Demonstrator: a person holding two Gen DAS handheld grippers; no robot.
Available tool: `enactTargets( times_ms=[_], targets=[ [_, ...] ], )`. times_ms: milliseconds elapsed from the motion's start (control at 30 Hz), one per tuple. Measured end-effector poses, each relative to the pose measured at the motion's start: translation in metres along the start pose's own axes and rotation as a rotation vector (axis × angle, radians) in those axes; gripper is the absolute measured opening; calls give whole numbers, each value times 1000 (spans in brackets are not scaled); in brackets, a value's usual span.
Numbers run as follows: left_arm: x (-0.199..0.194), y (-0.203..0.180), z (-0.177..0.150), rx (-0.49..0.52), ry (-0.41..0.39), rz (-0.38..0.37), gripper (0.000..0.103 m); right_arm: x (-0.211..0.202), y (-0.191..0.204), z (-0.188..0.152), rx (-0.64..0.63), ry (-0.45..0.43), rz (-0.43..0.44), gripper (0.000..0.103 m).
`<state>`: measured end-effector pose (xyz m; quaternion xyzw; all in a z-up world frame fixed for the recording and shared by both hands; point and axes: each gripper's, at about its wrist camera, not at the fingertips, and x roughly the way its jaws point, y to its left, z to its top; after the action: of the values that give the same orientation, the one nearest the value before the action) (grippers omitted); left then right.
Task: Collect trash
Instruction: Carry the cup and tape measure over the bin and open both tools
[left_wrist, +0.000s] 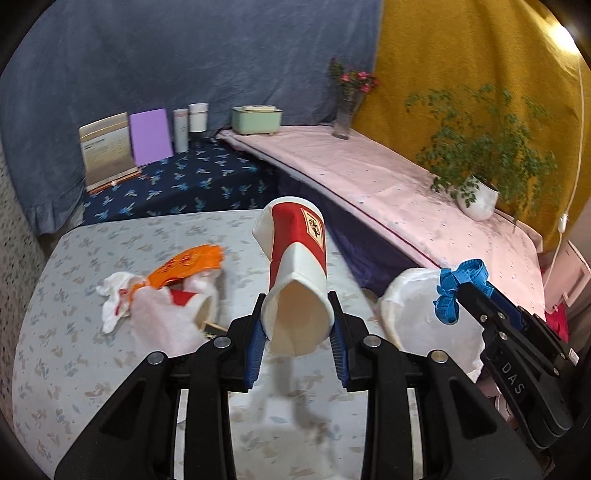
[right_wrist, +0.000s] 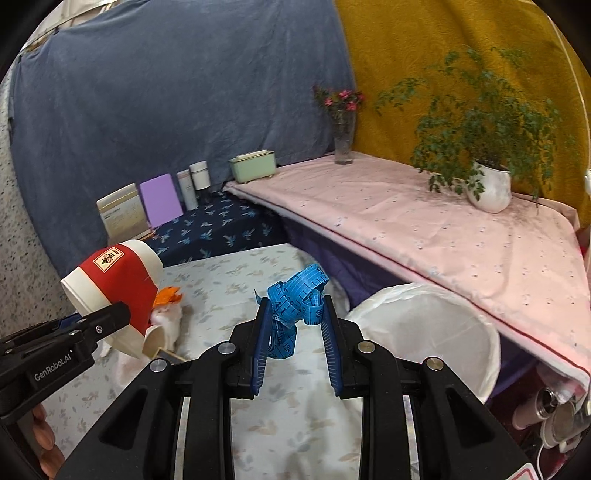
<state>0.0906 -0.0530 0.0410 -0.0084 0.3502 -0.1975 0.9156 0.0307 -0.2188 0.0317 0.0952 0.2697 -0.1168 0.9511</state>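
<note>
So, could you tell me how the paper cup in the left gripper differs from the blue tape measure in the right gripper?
The paper cup is a stiff red-and-white shell, squeezed out of round; the tape measure is a soft blue band in a loose tangle. The cup juts well beyond the left gripper; the tape bunches at the tips of the right gripper with a tail hanging down. Both are clamped and lifted clear of the table.

Potted fern (right_wrist: 487, 177) and flower vase (right_wrist: 344, 144) on pink cloth (right_wrist: 424, 229) — well apart.

"GenRobot.AI" – left claw (right_wrist: 110, 317); "DAS" – right claw (left_wrist: 458, 291)
</note>
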Motion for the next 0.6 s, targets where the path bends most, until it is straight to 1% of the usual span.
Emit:
enactTargets(
  times_ms=[300,600],
  targets=[
    [22,-62,4,79,12,-73,30,3,-55,0,43,0,-79,25],
    [59,-125,0,172,70,-148,30,18,-104,-11,94,36,-135,25]
  ],
)
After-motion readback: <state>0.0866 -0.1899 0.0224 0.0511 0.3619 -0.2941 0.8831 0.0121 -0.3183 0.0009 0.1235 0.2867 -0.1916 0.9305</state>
